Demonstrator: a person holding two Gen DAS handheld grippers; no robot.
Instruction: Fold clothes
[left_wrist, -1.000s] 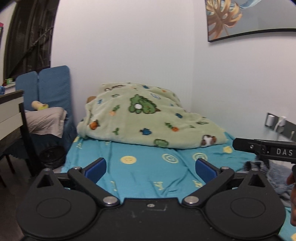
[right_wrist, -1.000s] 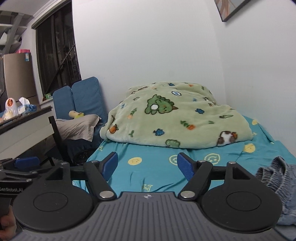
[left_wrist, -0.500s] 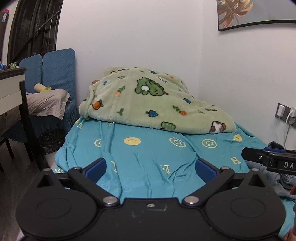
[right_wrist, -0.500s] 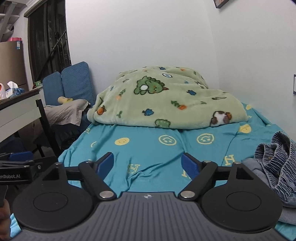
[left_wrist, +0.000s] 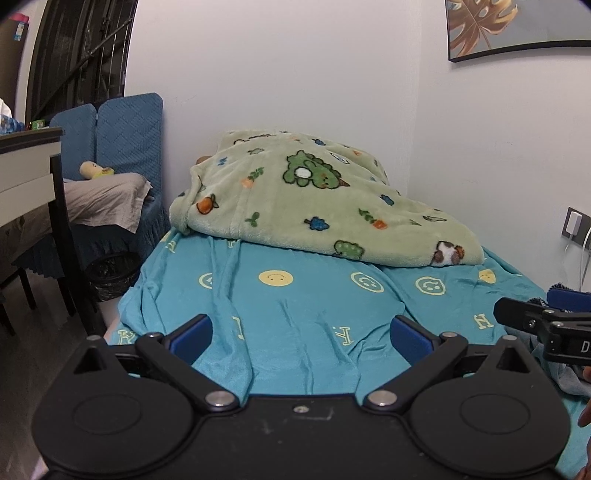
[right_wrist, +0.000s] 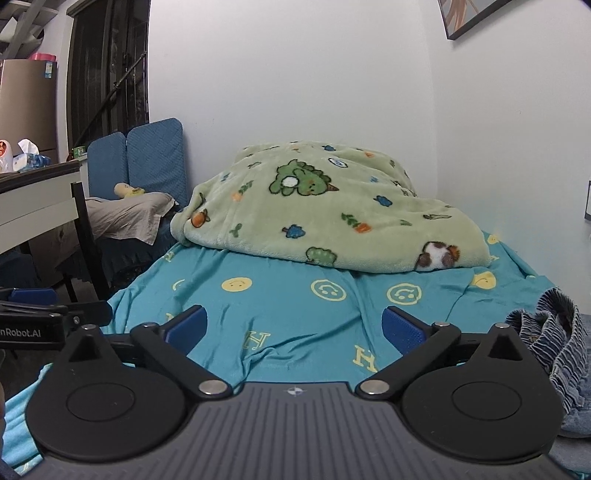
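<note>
Left wrist view: the left tool (left_wrist: 301, 334) sits low in the frame with its two blue-padded fingers (left_wrist: 192, 332) spread wide and nothing between them, only the teal bed sheet printed with yellow smiley faces and letters (left_wrist: 295, 306) showing through the gap. At the right edge of the same frame the black side of the right tool (left_wrist: 546, 325) pokes in, and just behind it a bit of dark denim shows against the sheet. Right wrist view: the right tool (right_wrist: 293, 326) has its blue pads apart and its jaws are opening, with bare sheet between them and no cloth caught. The crumpled blue striped denim garment (right_wrist: 554, 339) lies on the sheet at the lower right of this frame, just beside the right finger and not gripped. Farther up the bed, across the middle of both frames, a pale green fleece blanket with dinosaur and carrot prints (right_wrist: 325, 214) lies in a heap against the white wall. At the left edge stand a white bench with black legs (right_wrist: 40, 206) and blue quilted chair backs (right_wrist: 147, 158).
</note>
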